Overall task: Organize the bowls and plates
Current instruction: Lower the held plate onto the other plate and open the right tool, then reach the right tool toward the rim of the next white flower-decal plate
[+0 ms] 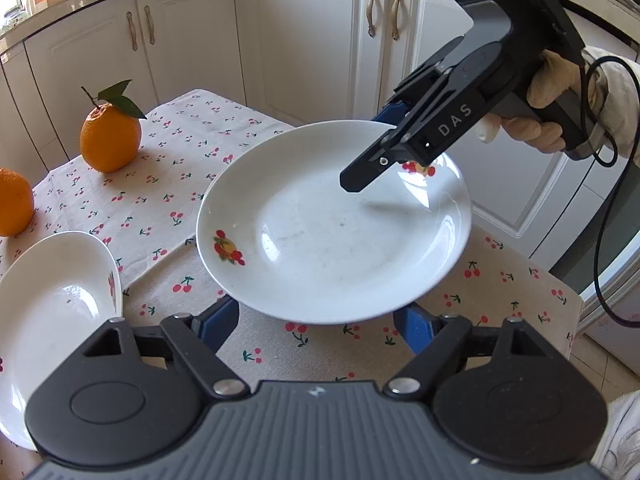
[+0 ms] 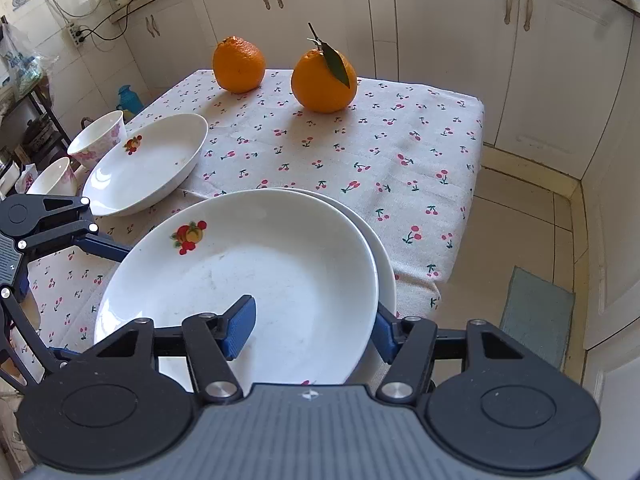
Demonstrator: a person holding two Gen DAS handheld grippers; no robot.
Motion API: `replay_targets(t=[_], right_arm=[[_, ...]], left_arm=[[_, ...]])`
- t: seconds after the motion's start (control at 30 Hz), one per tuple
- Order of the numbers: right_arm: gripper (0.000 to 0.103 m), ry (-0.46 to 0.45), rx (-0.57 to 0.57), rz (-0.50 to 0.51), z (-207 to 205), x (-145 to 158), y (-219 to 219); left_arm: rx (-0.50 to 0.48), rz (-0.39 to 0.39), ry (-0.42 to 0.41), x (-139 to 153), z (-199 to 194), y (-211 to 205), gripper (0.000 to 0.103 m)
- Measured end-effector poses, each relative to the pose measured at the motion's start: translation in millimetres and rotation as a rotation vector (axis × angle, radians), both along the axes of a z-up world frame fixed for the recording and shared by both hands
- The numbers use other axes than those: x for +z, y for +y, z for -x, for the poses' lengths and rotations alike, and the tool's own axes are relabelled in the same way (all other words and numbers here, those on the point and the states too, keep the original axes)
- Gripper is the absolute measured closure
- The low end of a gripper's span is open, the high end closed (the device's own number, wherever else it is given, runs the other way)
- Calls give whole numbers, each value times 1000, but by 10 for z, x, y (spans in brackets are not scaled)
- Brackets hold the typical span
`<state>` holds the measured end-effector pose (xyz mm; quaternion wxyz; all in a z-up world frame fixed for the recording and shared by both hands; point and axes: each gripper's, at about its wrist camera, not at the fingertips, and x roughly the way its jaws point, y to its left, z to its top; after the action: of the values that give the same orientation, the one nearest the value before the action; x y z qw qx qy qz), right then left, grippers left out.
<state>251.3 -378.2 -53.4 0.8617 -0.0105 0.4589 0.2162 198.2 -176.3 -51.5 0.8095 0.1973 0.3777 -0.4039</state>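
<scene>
Two plates (image 2: 236, 276) are sitting stacked. Right hand-held gripper (image 2: 312, 328) is straddling their rim at six o'clock, jaws loose. Left hand-held gripper (image 1: 316, 328) is waiting wide, empty.

Black gripper (image 1: 384, 148) w/ "DAS" mark, blue fingers (image 2: 240, 330), black cable, cream glove (image 1: 552, 80).

Two oranges (image 2: 239, 64) sit at the far end of the cherry-print cloth (image 2: 400, 152), and the right one, the leafy orange (image 2: 323, 80), keeps its stem. White cupboards (image 2: 440, 20) behind, a grey mat (image 2: 536, 316) on the tiled floor (image 2: 516, 216), a blue jug (image 2: 129, 98) off left.
</scene>
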Motion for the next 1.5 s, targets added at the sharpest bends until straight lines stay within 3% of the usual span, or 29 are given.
replay_targets(t=[0.23, 0.53, 0.63, 0.8, 1.03, 1.23, 1.4, 1.5], right_arm=[[28, -2, -25, 50, 42, 64, 55], [15, 19, -39, 202, 125, -19, 245], [4, 3, -28, 221, 197, 18, 333], [3, -60, 18, 243, 303, 194, 584], [0, -150, 129, 186, 327, 419, 1075], [0, -176, 215, 149, 173, 415, 1444], [0, -165, 252, 125, -43, 356, 1610], [0, -154, 271, 115, -213, 308, 1678]], left_arm=[[-14, 31, -43, 64, 136, 67, 18], [61, 124, -79, 186, 307, 359, 16], [117, 147, -106, 205, 379, 501, 12], [286, 146, -178, 172, 442, 742, 9], [573, 26, -219, -69, 267, 1078, 8], [670, 26, -192, -258, 89, 1220, 8], [689, 54, -156, -335, -25, 1250, 7], [699, 67, -145, -355, -83, 1250, 1]])
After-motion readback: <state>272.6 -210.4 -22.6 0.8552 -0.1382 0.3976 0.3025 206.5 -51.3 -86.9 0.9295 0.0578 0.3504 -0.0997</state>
